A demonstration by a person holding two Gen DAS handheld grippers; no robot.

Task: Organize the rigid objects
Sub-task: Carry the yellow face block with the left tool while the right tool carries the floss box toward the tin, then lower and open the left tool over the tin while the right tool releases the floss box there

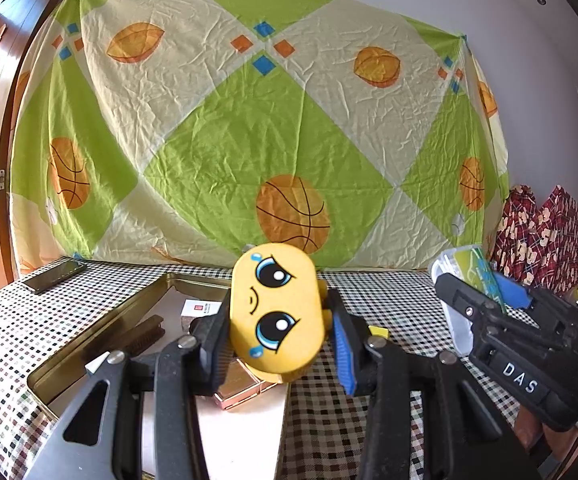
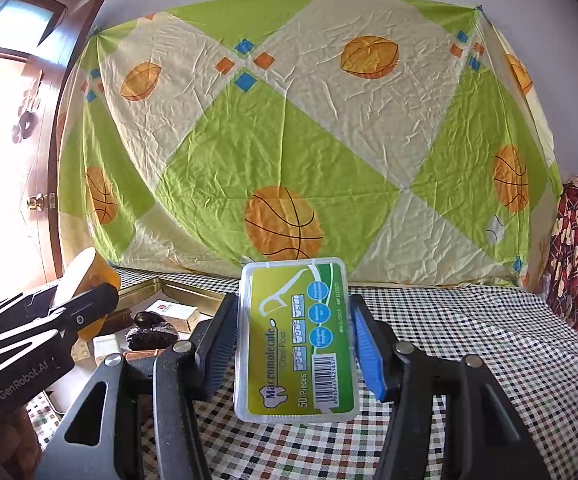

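Left gripper jaws grasp yellow cartoon-face plastic case | right gripper jaws grasp clear plastic floss-pick box | risk: both held by narrow edges above the desk; either could pivot out, or the grippers collide near the gold metal tin.

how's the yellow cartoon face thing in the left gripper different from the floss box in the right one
The yellow face toy is opaque with rounded ends and printed cartoon eyes; the floss box is a clear rectangular case with a green label and barcode. The toy hangs above the open gold tin; the floss box is over bare checked tablecloth. Shared: each stands on end, clamped by its sides, the toy in the left gripper, the box in the right gripper.
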